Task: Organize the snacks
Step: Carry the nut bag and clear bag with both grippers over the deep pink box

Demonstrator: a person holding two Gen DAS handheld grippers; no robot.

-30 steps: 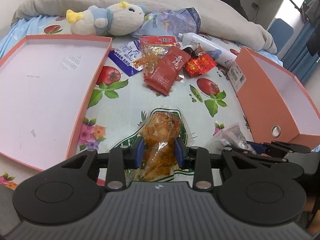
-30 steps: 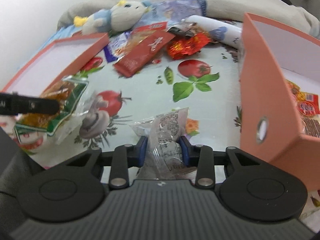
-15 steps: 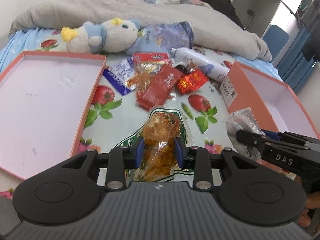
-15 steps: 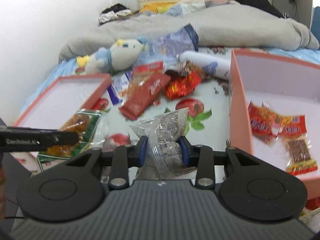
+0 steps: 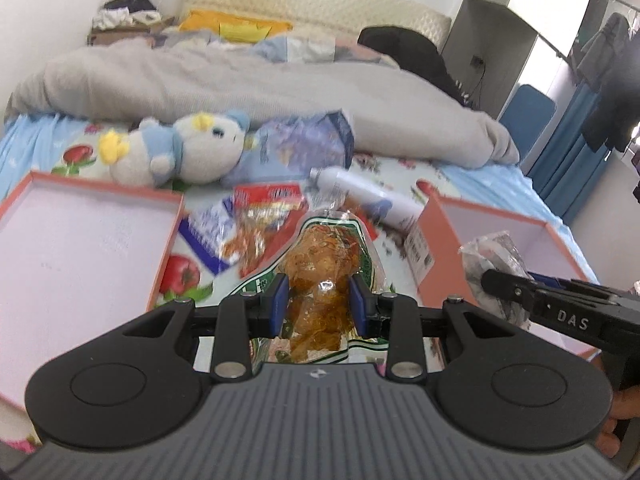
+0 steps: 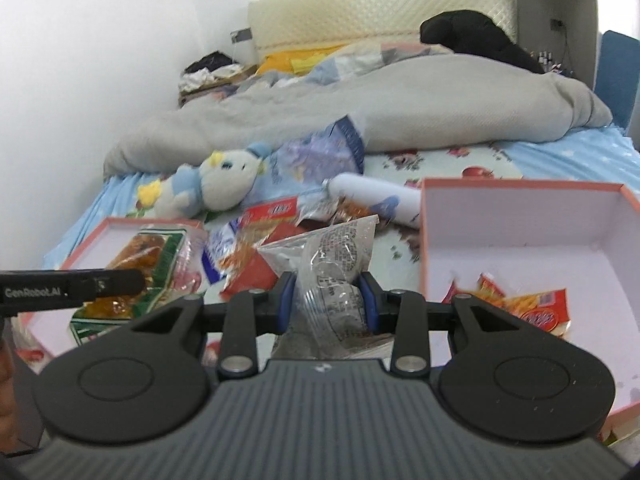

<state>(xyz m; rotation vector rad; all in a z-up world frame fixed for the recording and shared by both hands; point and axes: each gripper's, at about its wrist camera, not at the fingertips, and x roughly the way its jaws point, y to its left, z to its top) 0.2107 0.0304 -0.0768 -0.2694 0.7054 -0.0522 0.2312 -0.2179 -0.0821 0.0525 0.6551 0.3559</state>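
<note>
My left gripper (image 5: 319,300) is shut on a green-edged clear packet of orange snack (image 5: 324,264), held up above the bed; the packet also shows in the right wrist view (image 6: 140,264). My right gripper (image 6: 328,300) is shut on a clear packet of dark snack (image 6: 332,268), also seen in the left wrist view (image 5: 492,256). A pink lid tray (image 5: 80,248) lies to the left. A pink box (image 6: 528,232) to the right holds several red and orange packets (image 6: 516,304). A pile of loose snack packets (image 5: 260,216) lies between them.
A blue and white plush toy (image 5: 180,152), a blue bag (image 5: 304,144) and a white bottle (image 5: 368,196) lie behind the pile. A grey duvet (image 5: 240,80) covers the far bed. A blue chair (image 5: 528,112) stands at the right.
Both grippers have risen and tilted up with their packets, so more of the room shows. The right gripper's packet now hangs near the pink box's left wall.
</note>
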